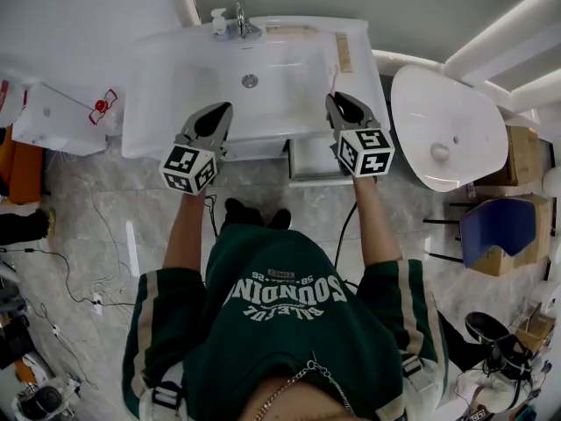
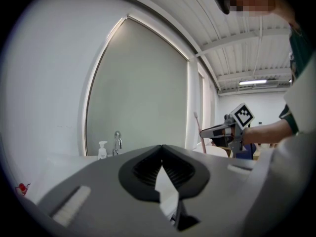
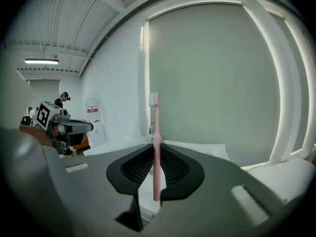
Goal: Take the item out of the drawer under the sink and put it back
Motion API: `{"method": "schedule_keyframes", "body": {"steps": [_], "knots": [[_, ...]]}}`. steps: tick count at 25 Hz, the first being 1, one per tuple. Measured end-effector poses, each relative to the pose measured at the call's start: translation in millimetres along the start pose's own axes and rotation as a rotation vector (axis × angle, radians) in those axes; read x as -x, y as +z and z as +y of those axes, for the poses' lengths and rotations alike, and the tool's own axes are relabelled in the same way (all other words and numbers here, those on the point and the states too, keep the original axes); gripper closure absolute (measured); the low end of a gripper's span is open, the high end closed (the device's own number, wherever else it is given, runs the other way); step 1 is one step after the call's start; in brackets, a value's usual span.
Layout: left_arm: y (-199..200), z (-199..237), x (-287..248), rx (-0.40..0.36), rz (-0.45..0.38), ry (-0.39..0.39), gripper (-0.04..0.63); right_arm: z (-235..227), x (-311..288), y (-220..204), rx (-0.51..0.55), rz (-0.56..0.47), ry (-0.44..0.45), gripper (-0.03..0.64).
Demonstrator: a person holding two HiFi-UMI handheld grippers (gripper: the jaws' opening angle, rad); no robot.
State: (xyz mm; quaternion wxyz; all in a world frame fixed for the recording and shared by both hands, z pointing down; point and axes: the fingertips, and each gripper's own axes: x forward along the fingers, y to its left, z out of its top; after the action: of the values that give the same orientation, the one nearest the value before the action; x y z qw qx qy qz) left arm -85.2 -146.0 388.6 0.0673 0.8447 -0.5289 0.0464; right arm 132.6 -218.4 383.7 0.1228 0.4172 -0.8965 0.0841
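a person in a dark green sweatshirt (image 1: 289, 323) stands on pale, grey-veined stone tiles (image 1: 114, 226) facing a glossy white rectangular sink (image 1: 175, 86) at 12 o'clock in the head view. its basin is smooth and rounded at the corners. a tall arched panel of matte grey-green (image 3: 212, 83) rises behind it. at 3 o'clock a separate oval white basin (image 1: 443, 130) sits well apart from the counter. under the sink's front edge, right of centre, a flat white drawer (image 1: 314, 160) appears to stand out from the cabinet.

the left gripper (image 1: 224, 110), grey with black ribbed pads, hovers over the sink's front rim at 11 o'clock. its jaws are pressed together at the tips with nothing between them. the right gripper (image 1: 337, 100) hovers at 1 o'clock over the counter's right front, above the drawer. it is clamped on a slim pink toothbrush (image 3: 156, 147), which stands upright between the ribbed pads with its white bristle head at the top.

a curved chrome faucet (image 1: 244, 23) and a small white pump bottle (image 1: 218, 20) stand side by side at the sink's back rim.
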Motion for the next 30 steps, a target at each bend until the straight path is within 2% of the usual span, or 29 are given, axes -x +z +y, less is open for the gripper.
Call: {"method": "schedule_keyframes", "body": {"steps": [7,15,27,30], "knots": [[-3.2,-7.2,-6.3,0.002,0.011,-0.011,0.546,-2.1,1.1,-6.9,-0.011,0.006,0.006,0.568],[-25.9,-23.3,-28.6,0.019,0.067,-0.063,0.546,-21.7,7.6,-41.6,-0.068,0.047,-0.03,0.568],[-98.5,-87.0,-72.3,0.057,0.226,-0.24,0.546,-47.4,47.1,-153.7,-0.196,0.187,-0.137,0.568],[-119.3,-101.8,-79.4,0.067,0.266,-0.276,0.546,-46.5,54.8,-183.5,-0.181,0.231,-0.148,0.568]]}}
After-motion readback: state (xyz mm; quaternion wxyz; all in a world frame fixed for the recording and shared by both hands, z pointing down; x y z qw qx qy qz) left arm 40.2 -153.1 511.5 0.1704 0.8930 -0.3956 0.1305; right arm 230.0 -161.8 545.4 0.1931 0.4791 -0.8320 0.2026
